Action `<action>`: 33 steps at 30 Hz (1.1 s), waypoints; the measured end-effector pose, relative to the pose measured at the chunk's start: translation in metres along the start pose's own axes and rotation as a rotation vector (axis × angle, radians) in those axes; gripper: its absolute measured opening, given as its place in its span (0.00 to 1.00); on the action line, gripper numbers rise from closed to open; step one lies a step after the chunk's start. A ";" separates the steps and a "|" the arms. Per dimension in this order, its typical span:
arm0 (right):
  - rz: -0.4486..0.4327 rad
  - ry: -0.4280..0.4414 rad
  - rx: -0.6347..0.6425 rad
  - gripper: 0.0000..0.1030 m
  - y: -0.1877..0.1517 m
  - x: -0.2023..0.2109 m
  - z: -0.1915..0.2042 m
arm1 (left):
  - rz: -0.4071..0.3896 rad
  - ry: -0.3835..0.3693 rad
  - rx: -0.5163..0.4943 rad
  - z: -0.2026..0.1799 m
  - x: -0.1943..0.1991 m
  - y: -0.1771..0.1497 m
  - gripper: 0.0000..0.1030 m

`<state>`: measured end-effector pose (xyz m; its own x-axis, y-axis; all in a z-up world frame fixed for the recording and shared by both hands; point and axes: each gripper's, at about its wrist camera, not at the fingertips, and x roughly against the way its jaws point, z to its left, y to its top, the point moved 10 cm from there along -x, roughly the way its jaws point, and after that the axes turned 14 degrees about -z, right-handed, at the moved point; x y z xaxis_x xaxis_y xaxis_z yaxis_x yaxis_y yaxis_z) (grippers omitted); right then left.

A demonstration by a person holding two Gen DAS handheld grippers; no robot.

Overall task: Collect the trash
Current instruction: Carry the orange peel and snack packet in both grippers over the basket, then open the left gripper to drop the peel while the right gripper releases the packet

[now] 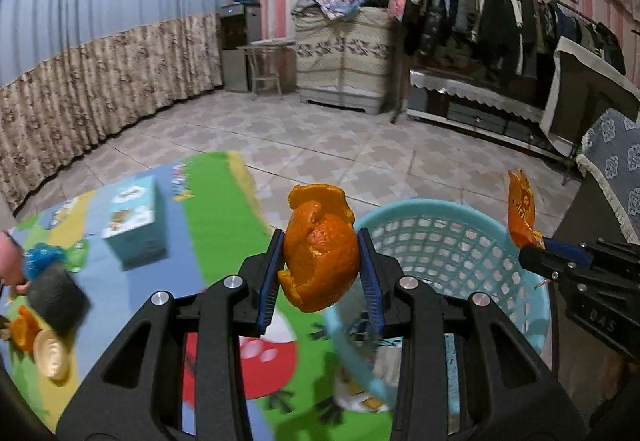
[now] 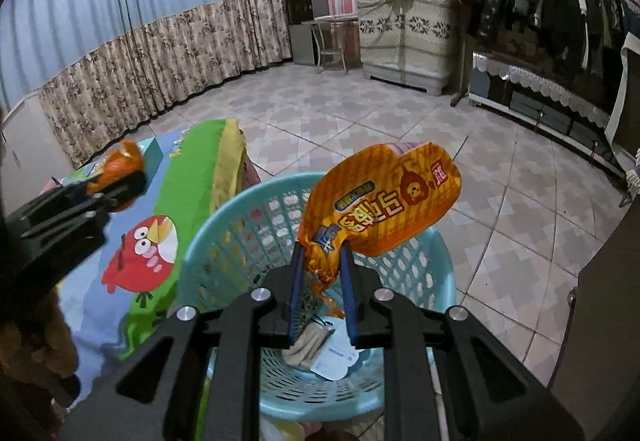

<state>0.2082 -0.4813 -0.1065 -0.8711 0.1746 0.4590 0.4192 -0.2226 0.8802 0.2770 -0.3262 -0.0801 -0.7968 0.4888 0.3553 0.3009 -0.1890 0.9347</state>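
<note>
Left wrist view. The left tool (image 1: 320,265) pinches an orange peel (image 1: 320,253) between its blue pads; the peel stands up out of the grip, long axis roughly vertical. The basket (image 1: 536,321), light blue plastic mesh, lies ahead and to the right of this tool, its near rim passing under the right finger. The peel hangs over the printed surface (image 1: 224,225) just left of the rim, not yet over the opening. On the surface to the left: a small box (image 1: 134,221), a dark sponge-like item (image 1: 56,293), another peel scrap (image 1: 24,329) and a round lid-like piece (image 1: 50,355); all are blurred. The right tool (image 1: 536,247) enters from the right, holding an orange wrapper (image 1: 520,209) above the far rim.

Right wrist view. The right tool (image 2: 322,281) is pressed onto the lower end of the wrapper (image 2: 384,209), which fans upward and to the right. The basket (image 2: 224,241) sits directly below and ahead; paper and a crumpled scrap already lie on its bottom. The left tool (image 2: 120,181) with the peel (image 2: 120,161) shows at far left, over the surface.

Judgement: the right tool is nearer to release, since its wrapper is over the opening. The left tool needs a short shift to the right before its peel would fall inside
</note>
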 end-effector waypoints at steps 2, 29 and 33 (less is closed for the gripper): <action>0.014 -0.006 -0.019 0.17 -0.006 -0.003 -0.009 | 0.009 -0.011 -0.007 -0.010 -0.007 -0.003 0.34; 0.059 0.006 -0.023 0.17 -0.029 -0.026 0.008 | -0.033 0.074 -0.030 0.002 -0.010 0.007 0.81; 0.073 0.008 0.003 0.19 -0.034 -0.032 0.022 | -0.037 0.100 -0.026 0.018 -0.002 0.007 0.84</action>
<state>0.2275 -0.4579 -0.1487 -0.8401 0.1498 0.5214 0.4828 -0.2317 0.8445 0.2902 -0.3134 -0.0741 -0.8556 0.4090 0.3172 0.2575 -0.1952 0.9463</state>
